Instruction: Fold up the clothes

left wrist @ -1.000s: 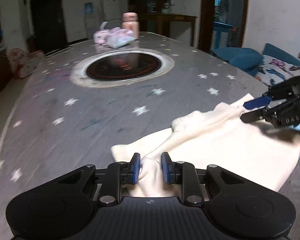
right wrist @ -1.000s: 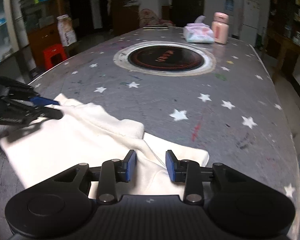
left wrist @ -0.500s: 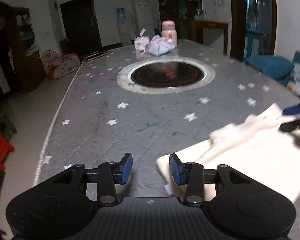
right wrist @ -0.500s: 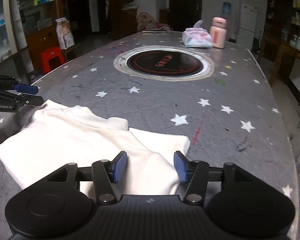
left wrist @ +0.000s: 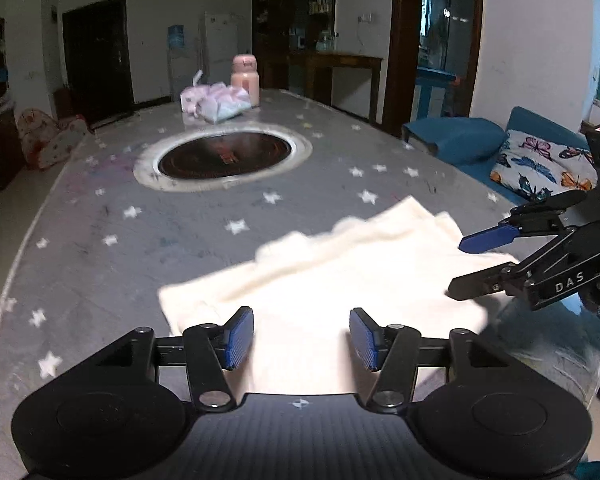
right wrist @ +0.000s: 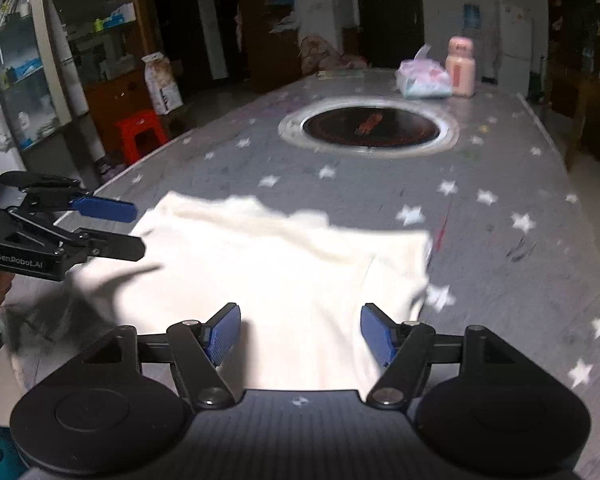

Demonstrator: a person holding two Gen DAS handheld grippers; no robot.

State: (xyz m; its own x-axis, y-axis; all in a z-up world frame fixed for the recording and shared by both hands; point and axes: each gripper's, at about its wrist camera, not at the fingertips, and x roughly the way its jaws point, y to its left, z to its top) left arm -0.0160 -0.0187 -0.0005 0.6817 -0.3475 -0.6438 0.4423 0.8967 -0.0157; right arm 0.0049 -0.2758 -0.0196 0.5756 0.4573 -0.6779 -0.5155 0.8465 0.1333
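Note:
A cream garment (left wrist: 340, 280) lies folded flat on the grey star-patterned table (left wrist: 140, 240) near its front edge. My left gripper (left wrist: 302, 338) hovers over the garment's near edge, its jaws opening, blue pads apart with only cloth seen below the gap. In the right wrist view the same garment (right wrist: 260, 272) spreads under my right gripper (right wrist: 300, 334), whose jaws are also opening and grip nothing. Each gripper shows in the other's view: the right gripper (left wrist: 480, 264) at the right, the left gripper (right wrist: 124, 228) at the left, both with fingers apart.
A round black hob (left wrist: 224, 156) is set into the middle of the table. A pink bottle (left wrist: 245, 80) and a tissue pack (left wrist: 216, 106) stand at the far end. A blue sofa with a butterfly cushion (left wrist: 540, 168) lies to the right, a red stool (right wrist: 140, 136) to the left.
Both grippers let go of the garment's folds, opened wider and drew back toward the near edge. The garment now lies flat, released.

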